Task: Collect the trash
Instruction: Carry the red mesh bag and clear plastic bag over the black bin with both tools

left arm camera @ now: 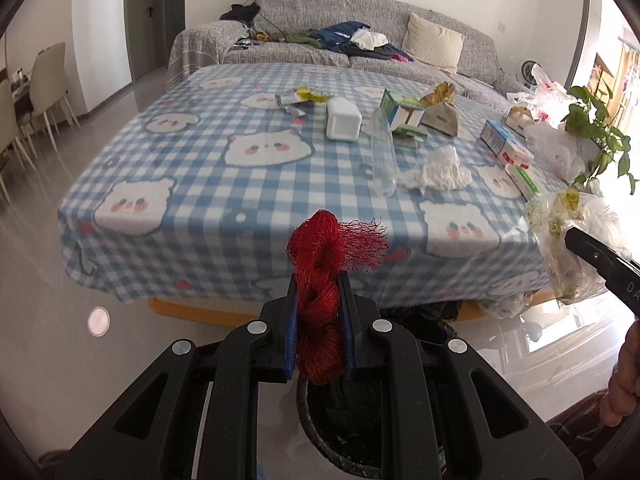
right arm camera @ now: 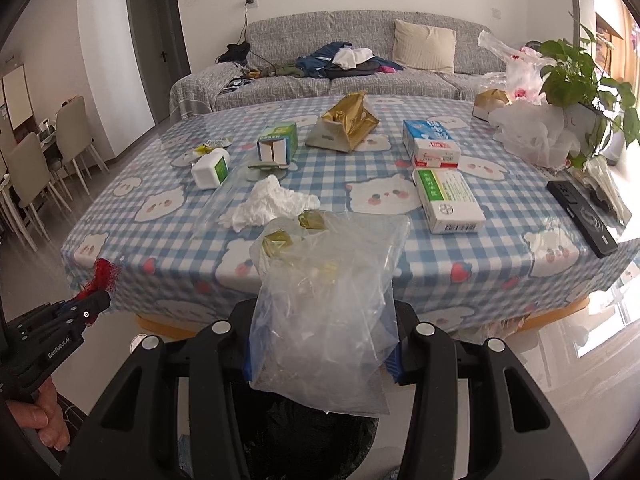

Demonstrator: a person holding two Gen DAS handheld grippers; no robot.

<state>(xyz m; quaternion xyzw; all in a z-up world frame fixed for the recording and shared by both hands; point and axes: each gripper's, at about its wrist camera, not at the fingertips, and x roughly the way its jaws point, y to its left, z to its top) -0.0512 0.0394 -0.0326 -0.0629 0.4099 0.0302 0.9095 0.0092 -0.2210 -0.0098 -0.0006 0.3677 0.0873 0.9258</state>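
My left gripper (left arm camera: pixel 319 300) is shut on a twisted red mesh net bag (left arm camera: pixel 326 264), held above a black-lined trash bin (left arm camera: pixel 344 428) on the floor in front of the table. My right gripper (right arm camera: pixel 322 344) is shut on a clear plastic bag (right arm camera: pixel 328 296) with yellow-green scraps inside, also above the bin (right arm camera: pixel 320 436). The right gripper shows at the right edge of the left wrist view (left arm camera: pixel 600 258), and the left gripper with the red net shows at the left of the right wrist view (right arm camera: pixel 90 300).
The table with the blue checked bear cloth (right arm camera: pixel 400 248) carries a crumpled white tissue (right arm camera: pixel 272 200), a white bottle (right arm camera: pixel 210 170), small cartons (right arm camera: pixel 278 144), medicine boxes (right arm camera: pixel 448 200), a gold-lined torn pack (right arm camera: pixel 346 124), a remote (right arm camera: pixel 580 212), plastic bags and a plant (right arm camera: pixel 580 72). A grey sofa stands behind.
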